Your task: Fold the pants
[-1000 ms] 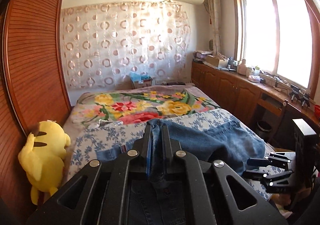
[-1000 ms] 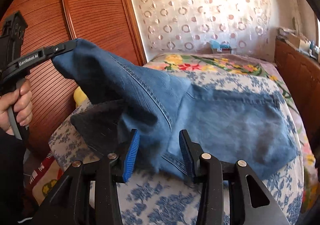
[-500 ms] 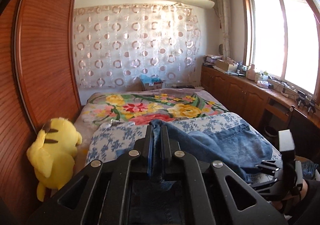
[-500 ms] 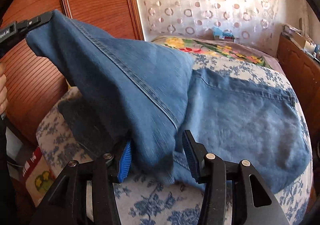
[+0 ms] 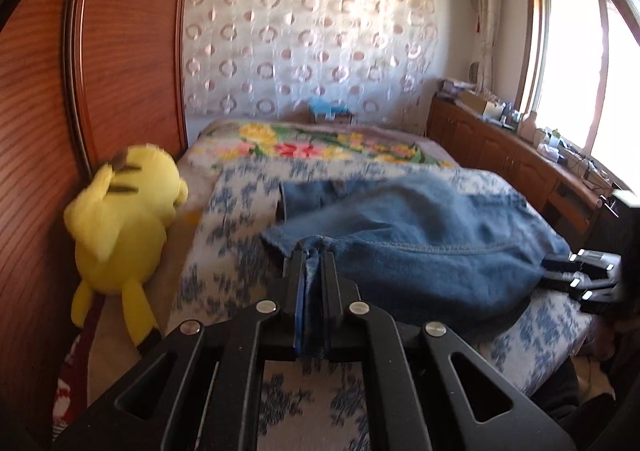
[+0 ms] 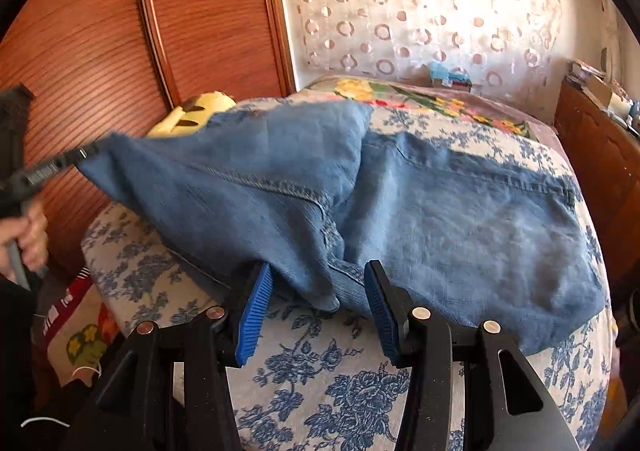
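Nearby, a yellow plush toy (image 5: 124, 219) flanks the pants (image 5: 420, 247) beside the wardrobe (image 5: 44, 131).

The black left gripper (image 5: 313, 257), gripped by a hand (image 6: 28, 235), is clamped on blue denim pants (image 6: 400, 203), while the blue-padded right gripper (image 6: 318, 291) stands half open.
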Tool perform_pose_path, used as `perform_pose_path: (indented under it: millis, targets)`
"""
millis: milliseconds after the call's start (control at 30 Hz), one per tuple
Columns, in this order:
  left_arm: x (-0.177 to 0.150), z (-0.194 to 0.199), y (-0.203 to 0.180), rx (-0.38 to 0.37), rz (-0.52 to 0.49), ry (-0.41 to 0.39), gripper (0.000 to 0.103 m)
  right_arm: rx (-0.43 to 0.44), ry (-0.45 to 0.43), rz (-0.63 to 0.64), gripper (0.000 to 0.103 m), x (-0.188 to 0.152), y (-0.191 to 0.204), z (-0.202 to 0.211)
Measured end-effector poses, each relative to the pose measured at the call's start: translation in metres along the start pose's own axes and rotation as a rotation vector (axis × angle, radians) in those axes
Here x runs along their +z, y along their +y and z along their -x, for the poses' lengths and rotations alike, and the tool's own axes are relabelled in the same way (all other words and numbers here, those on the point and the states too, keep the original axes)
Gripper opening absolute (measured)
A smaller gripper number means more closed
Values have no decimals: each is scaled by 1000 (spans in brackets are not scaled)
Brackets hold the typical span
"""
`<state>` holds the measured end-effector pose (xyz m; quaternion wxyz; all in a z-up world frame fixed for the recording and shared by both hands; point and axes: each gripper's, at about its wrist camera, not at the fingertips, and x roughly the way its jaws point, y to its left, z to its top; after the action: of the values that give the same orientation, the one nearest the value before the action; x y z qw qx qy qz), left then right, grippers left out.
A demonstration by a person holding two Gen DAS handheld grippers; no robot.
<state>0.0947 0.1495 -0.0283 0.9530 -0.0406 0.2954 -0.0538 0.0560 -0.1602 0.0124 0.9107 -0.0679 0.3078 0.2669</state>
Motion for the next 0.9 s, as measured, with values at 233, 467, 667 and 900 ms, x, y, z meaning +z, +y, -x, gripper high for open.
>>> perform_pose_path:
  millis: [233,467,667,900]
  targets:
    - [-13,-7,1,-2,1,51,12,18,-80,25,49,8,1,14]
    - [-7,-1,0,1,-14,29,56,6,-90,63,47,10,7,-16]
    - [-1,0,5,6,-10,9,72,-13,-40,53,47,8,-4,-42]
    - [7,-15,6,4,-12,17,72,-21,11,43,47,8,-4,-60]
